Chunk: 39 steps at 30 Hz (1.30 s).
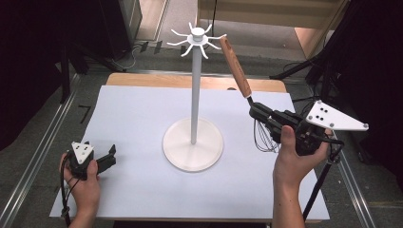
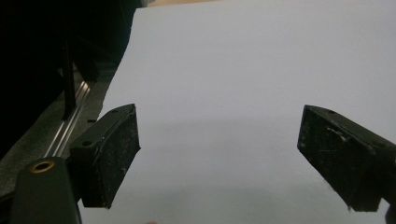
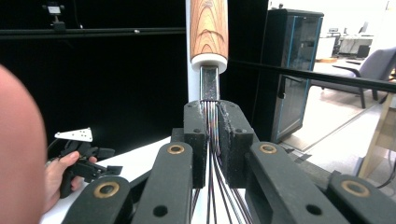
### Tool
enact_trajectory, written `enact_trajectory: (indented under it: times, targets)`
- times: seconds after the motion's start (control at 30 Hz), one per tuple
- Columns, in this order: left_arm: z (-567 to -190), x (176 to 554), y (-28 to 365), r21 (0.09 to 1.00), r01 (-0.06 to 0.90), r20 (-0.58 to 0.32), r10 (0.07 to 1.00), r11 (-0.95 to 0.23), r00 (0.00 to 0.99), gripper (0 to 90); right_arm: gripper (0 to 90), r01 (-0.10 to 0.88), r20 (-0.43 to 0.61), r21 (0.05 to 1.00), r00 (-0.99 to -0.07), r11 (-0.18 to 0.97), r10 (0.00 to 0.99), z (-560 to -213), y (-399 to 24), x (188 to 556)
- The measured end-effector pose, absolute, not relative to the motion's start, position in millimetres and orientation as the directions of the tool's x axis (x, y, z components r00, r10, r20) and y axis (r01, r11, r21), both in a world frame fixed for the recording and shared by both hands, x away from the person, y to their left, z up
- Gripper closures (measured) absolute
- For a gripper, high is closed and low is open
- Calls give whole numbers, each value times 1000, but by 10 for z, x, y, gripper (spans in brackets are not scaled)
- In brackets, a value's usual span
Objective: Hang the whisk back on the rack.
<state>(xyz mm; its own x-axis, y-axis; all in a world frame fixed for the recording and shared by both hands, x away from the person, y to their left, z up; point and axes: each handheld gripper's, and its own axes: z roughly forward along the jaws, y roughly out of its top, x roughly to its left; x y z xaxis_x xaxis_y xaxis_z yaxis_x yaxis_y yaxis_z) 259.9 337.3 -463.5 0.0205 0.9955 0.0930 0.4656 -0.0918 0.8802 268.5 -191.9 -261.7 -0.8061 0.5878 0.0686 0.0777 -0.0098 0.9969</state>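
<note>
Between right gripper (image 3: 212, 140) jaws: whisk (image 1: 236, 67) wires pinched, seen close; left gripper (image 2: 219, 154) spread over white sheet (image 2: 243, 70).

The left tongs (image 1: 112, 153) are resting low with jaws gaping wide; the right tongs (image 1: 256, 112) are raised, clamping tight on a whisk (image 1: 236, 69).

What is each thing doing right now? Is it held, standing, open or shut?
whisk: held up off the table, tilted, wooden handle upward, wires down.
right gripper: shut on the whisk's wires just below the handle.
left gripper: open, holding nothing, low over the white sheet.
white stand: upright on its round base, nothing hanging on its hooks.
white sheet: lying flat on the table.
</note>
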Motion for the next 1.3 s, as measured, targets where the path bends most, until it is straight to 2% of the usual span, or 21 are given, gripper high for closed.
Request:
enact_trajectory:
  times: [0.77, 1.0, 1.1, 1.2, 1.3]
  targets:
    - [-4634, 2598, 3376, 880, 466, 95, 995, -94, 23, 135, 836, 87, 93, 996, -822, -37, 562, -2772, -1830, 2758]
    - [-4636, 2599, 3373, 881, 464, 94, 995, -93, 22, 135, 816, 124, 99, 992, -826, 7, 554, -2825, -1789, 2830]
    - [-4638, 2600, 3371, 882, 463, 93, 995, -92, 22, 135, 688, 131, 102, 991, -833, 14, 544, -2836, -1780, 2843]
    - [-4636, 2598, 3373, 881, 465, 93, 995, -93, 21, 135, 634, 141, 103, 990, -831, 27, 546, -2844, -1781, 2847]
    - [-4635, 2598, 3375, 880, 465, 93, 995, -93, 22, 135, 516, 144, 100, 989, -822, 35, 560, -2854, -1799, 2835]
